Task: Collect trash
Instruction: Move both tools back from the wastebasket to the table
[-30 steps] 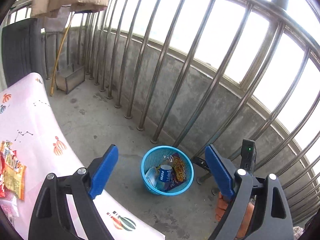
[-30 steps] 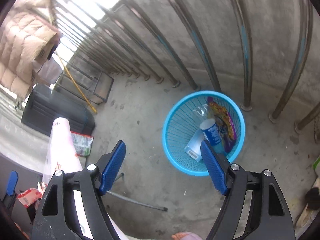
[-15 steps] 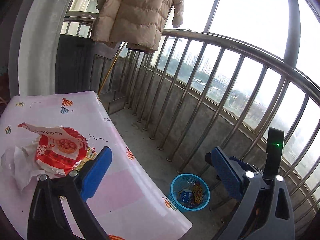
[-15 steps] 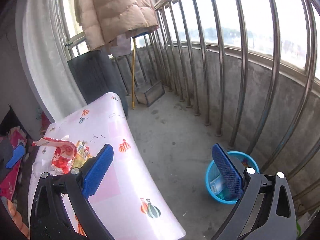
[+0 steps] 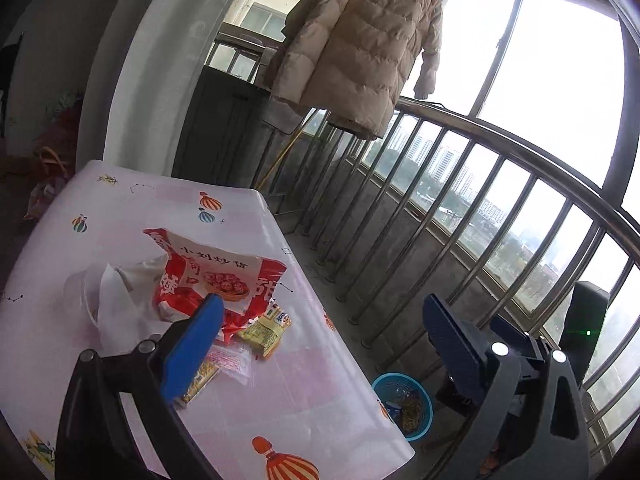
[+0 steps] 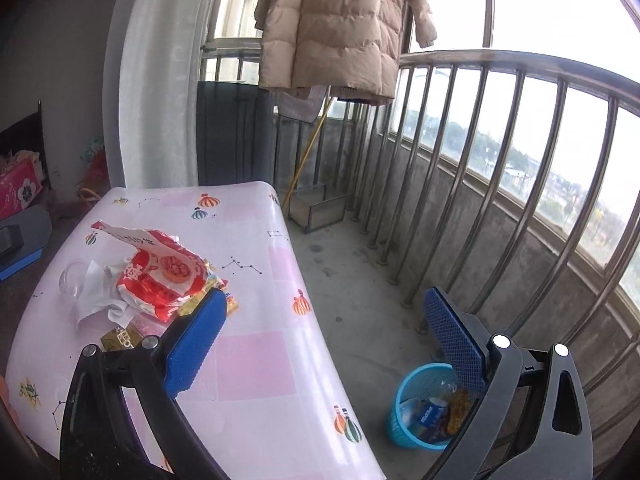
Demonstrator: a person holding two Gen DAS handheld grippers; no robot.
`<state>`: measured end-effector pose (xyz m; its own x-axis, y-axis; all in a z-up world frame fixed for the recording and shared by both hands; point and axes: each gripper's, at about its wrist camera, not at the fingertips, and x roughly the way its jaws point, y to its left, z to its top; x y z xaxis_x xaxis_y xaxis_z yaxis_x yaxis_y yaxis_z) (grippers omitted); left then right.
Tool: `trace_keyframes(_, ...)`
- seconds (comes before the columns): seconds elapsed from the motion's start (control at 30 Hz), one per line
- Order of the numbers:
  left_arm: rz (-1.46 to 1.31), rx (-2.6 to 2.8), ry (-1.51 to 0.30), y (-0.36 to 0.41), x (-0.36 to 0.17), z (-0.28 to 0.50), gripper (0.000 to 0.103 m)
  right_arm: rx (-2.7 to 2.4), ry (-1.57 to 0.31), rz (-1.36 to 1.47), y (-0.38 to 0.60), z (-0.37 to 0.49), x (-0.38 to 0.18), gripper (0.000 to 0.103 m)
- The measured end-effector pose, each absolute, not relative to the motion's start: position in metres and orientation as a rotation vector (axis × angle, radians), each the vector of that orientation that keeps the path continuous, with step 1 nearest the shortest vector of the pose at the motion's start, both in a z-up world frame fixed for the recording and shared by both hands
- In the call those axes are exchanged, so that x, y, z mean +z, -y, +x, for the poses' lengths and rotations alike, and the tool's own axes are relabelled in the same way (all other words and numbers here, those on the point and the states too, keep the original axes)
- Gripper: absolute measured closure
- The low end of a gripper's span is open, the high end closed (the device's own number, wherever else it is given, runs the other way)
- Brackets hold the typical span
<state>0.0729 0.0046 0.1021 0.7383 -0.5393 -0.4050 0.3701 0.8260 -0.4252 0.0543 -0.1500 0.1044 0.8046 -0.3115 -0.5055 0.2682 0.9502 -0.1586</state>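
Where print reads, red bag [image 5: 208, 276] shows 小刘炒货 — basket's can [image 6: 430, 418] possibly Pepsi.

From my remote station I count one table [image 6: 256, 360] under a pink cloth, and on its left part a single heap of litter: one red and white snack bag [image 6: 160, 276], one crumpled white tissue [image 6: 96, 300], one clear plastic cup [image 6: 70, 280] and at least three small yellow packets, among them one at the near right of the heap [image 5: 264, 330]; others may lie hidden. One blue basket [image 6: 404, 420] stands on the floor to the right, holding one blue can [image 6: 432, 416] and some wrappers I cannot count. One beige padded coat [image 6: 340, 24] hangs at the far end. Two grippers, left [image 5: 320, 344] and right [image 6: 324, 340], both gape empty.
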Motion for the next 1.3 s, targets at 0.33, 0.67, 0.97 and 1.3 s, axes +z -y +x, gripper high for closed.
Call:
trace_keyframes(0.33,-0.377,-0.398,-0.523,-0.045,0.098,0.077,0.006,-0.174,-0.534,-0.043,0.123,0.061,0.105,0.008)
trace_keyframes(0.67,-0.304,-0.331,-0.475,-0.055,0.092,0.082,0.006,-0.061,-0.543,0.060,0.120,0.072,0.095,0.008)
trace_keyframes(0.97,-0.240,-0.292,-0.495,-0.089,0.068,0.077,0.006,-0.009,-0.591,0.162,0.119,0.082,0.077,0.008)
trace_keyframes(1.3,-0.245,-0.214,-0.598,-0.152,0.025,0.100,0.006,0.135,-0.710,0.249,0.103,0.106,0.040,0.014)
